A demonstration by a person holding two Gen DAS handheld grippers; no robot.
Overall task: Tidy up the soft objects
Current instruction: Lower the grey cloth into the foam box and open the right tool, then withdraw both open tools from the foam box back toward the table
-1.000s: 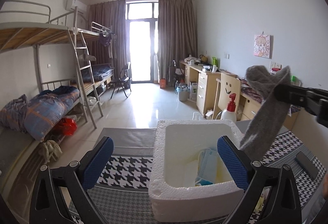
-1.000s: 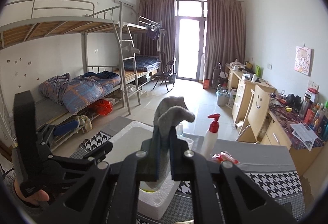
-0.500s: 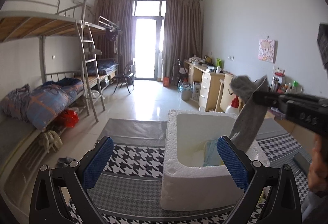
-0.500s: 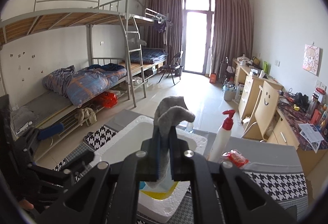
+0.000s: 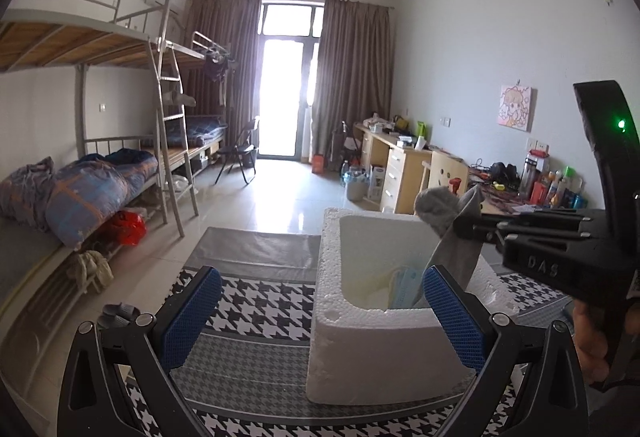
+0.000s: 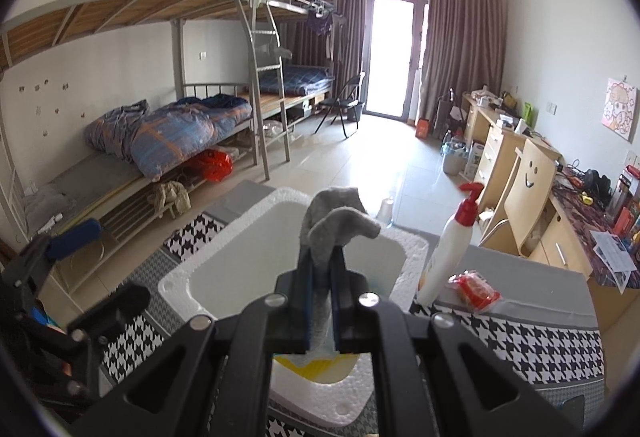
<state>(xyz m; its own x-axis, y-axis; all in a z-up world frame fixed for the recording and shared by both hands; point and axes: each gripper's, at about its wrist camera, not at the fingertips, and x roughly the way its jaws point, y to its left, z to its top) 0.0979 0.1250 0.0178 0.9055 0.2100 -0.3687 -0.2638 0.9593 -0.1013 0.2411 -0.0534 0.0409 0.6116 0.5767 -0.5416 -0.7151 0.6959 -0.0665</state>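
The right tongs [image 6: 320, 277] pinch a limp grey sock [image 6: 336, 233] over the white foam box [image 6: 208, 277] at lower centre; left tongs [image 5: 320, 321] spread, empty. Next, likely lower and release inside.

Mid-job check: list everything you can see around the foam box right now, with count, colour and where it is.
foam box: one, white, on the houndstooth cloth, open top.
sock: one, grey, hanging from the right claw into the box.
face masks: a few, pale blue, inside the box; exact count unclear.
yellow item: one, at the box bottom, mostly hidden.
pump bottle: one, white with red pump, upright beside the box.
snack packet: one, red, lying by the bottle.
houndstooth cloth: one, black and white, covering the table.
left claw: black with blue pads, open, empty, near the box front.
right claw: black, shut on the sock over the box.
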